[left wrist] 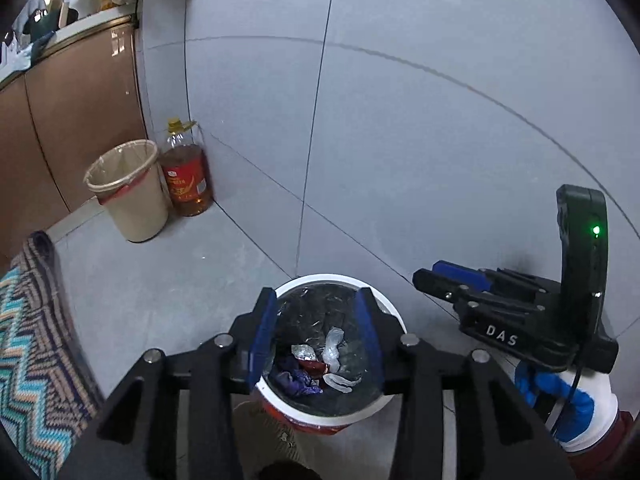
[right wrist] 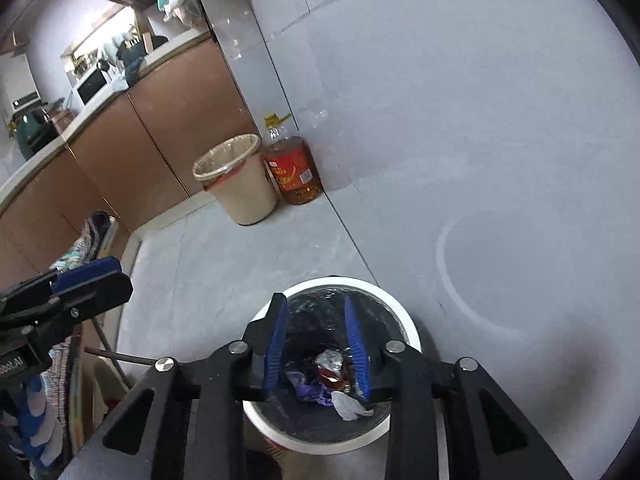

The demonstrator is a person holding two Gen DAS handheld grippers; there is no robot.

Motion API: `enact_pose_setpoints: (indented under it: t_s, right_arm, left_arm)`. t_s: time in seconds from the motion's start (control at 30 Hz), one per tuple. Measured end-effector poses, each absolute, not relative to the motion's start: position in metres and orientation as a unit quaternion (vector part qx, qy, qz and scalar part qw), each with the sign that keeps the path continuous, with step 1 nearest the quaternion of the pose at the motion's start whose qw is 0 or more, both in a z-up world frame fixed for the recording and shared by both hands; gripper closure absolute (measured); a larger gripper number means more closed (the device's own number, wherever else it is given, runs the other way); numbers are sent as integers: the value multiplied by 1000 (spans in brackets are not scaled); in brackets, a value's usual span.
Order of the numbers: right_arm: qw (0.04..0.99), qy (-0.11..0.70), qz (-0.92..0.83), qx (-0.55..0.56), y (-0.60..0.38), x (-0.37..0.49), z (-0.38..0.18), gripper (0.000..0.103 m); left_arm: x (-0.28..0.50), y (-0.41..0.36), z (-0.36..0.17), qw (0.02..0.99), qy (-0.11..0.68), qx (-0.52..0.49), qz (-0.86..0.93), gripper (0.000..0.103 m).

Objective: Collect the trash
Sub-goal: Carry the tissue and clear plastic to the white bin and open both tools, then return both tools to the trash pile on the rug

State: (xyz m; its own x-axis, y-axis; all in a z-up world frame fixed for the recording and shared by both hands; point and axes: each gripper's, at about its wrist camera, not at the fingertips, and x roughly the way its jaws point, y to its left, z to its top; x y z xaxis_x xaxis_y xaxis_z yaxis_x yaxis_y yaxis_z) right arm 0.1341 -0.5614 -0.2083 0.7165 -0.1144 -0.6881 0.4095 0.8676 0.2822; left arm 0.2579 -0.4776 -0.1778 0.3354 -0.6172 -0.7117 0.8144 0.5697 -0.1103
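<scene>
Both the left gripper [left wrist: 316,334] and the right gripper [right wrist: 318,344] are being held right over the white bin [left wrist: 394,316], with fingers spread wide and nothing being gripped. Trash [left wrist: 316,364] is lying at the bottom of the bin: shiny wrappers, purple scraps and a white piece. No loose trash is being seen on the grey floor [left wrist: 168,280], so the job is judged nearly done.

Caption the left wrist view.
Open left tongs above the white bin holding wrappers.

oil bottle [left wrist: 186,176] label unreadable, mat [left wrist: 36,344] cropped
</scene>
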Motion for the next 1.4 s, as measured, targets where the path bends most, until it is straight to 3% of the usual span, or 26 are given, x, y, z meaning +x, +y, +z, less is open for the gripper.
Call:
enact_pose_setpoints:
  t_s: [0.63,0.9,1.4]
  right_arm:
    - [953,246,-102,146,-436,51,-59,62]
    - [963,236,-53,122,-368,36,-35,60]
    - [965,245,27,85,-259,39,-23,56]
  left_arm:
    - [164,-294,-59,867,268,90,-411,63]
    - [129,-199,-36,910,228,97,-331,56]
    - [90,-86,-38,946,207,87,-235,55]
